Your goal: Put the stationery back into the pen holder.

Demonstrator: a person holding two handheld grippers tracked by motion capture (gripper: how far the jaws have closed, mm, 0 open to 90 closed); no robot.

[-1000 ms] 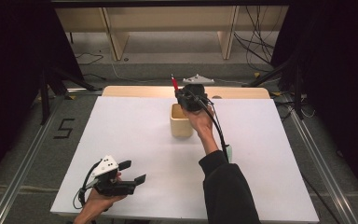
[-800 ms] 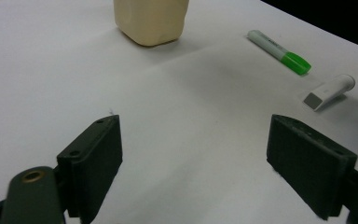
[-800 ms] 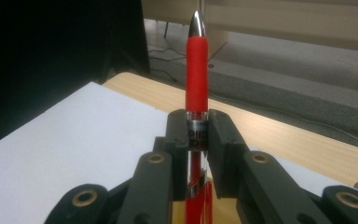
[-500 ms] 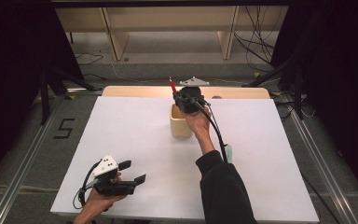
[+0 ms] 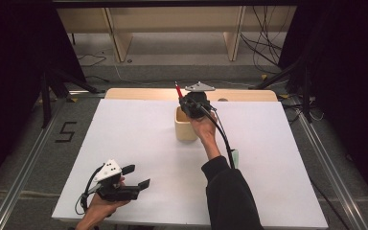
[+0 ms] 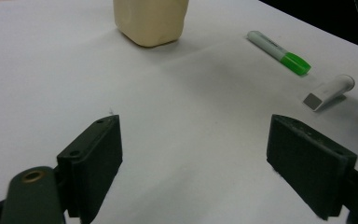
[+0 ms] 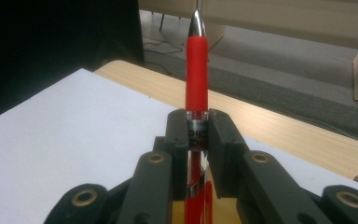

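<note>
My right gripper (image 5: pixel 184 99) is shut on a red pen (image 5: pixel 178 90) at the far middle of the white table. It hovers over a cream pen holder (image 5: pixel 186 130). In the right gripper view the pen (image 7: pixel 196 70) stands upright with its silver tip on top, clamped between the jaws (image 7: pixel 197 133). My left gripper (image 5: pixel 137 176) rests near the front left edge, open with nothing in it. In the left gripper view its jaws (image 6: pixel 193 158) stand wide apart over bare table, with the holder (image 6: pixel 150 21) far ahead.
A green highlighter (image 6: pixel 279 52) and a small white capped object (image 6: pixel 328 92) lie on the table to the right of the holder. A strip of wooden tabletop (image 5: pixel 139 93) runs behind the white sheet. Cables and shelf legs stand beyond it.
The right gripper with the red pen has drifted slightly left and lower over the holder. The left gripper has stayed where it was.
</note>
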